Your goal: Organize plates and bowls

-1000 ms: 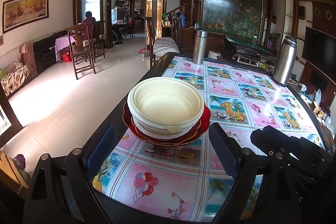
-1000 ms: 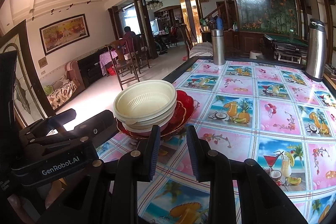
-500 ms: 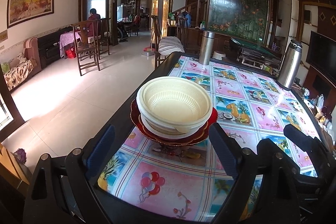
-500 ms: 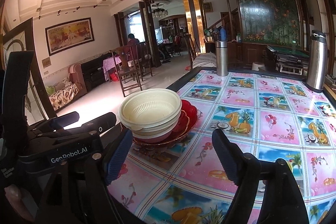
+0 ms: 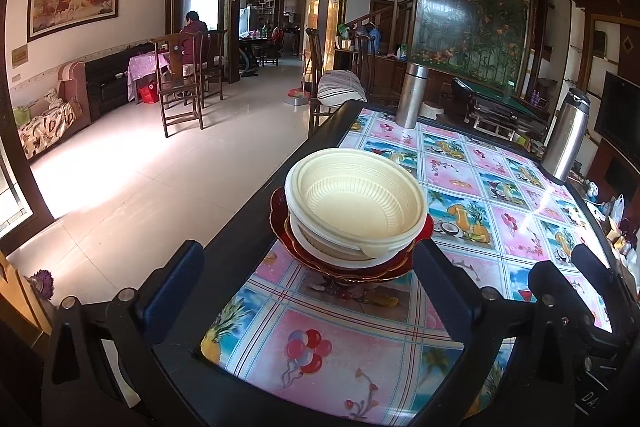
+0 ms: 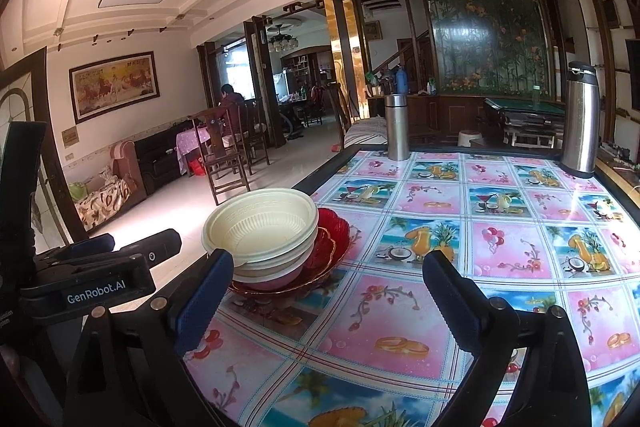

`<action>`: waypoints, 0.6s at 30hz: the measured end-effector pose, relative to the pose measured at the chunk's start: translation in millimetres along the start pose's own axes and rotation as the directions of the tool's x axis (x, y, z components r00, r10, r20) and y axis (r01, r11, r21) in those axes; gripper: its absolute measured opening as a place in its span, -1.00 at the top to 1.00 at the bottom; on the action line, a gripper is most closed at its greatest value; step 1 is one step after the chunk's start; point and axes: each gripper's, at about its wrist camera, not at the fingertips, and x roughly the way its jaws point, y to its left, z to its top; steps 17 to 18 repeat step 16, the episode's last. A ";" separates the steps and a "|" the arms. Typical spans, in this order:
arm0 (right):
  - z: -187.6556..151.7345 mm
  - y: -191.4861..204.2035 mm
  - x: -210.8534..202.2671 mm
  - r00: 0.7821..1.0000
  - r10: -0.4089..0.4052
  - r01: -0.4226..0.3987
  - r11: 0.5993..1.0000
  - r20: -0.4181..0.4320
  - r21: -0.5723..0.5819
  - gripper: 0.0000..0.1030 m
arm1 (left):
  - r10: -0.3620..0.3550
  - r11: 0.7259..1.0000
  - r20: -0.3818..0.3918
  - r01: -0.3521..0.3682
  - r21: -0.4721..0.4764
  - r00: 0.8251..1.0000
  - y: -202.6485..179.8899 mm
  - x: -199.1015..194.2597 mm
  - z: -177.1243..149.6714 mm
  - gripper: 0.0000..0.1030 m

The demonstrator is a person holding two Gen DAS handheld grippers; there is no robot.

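A stack stands near the table's left edge: cream bowls (image 5: 354, 205) nested on red plates (image 5: 352, 263). It also shows in the right wrist view, the cream bowls (image 6: 260, 227) over the red plates (image 6: 328, 247). My left gripper (image 5: 306, 285) is open and empty, just short of the stack. My right gripper (image 6: 326, 301) is open and empty, to the right of the stack and short of it. The left gripper's body (image 6: 92, 279) shows at the left of the right wrist view.
The table (image 6: 500, 251) has a colourful picture cloth. Two steel flasks stand at its far side: one in the middle (image 6: 397, 127), one at the right (image 6: 580, 119). A chair (image 5: 340, 83) stands at the far left corner. Tiled floor lies left of the table.
My right gripper has opened from shut to wide open and drawn back a little. My left gripper has stayed open; the stack has shifted right in its view.
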 end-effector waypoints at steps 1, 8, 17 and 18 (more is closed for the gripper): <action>0.0 0.9 0.2 1.000 -0.001 0.001 1.000 0.001 -0.005 -0.88 | 0.002 1.000 0.000 -0.002 -0.005 1.000 2.0 0.4 -0.2 -1.00; -0.7 6.8 -0.2 1.000 0.001 -0.001 1.000 0.002 -0.019 -0.88 | 0.032 0.999 0.018 -0.031 -0.026 0.999 8.2 -1.2 0.4 -1.00; 0.4 5.6 -1.9 1.000 -0.007 0.007 1.000 0.005 -0.002 -0.88 | 0.041 0.999 0.039 -0.043 0.032 0.998 -0.8 -5.2 -0.4 -1.00; 0.4 5.6 -1.9 1.000 -0.007 0.007 1.000 0.005 -0.002 -0.88 | 0.041 0.999 0.039 -0.043 0.032 0.998 -0.8 -5.2 -0.4 -1.00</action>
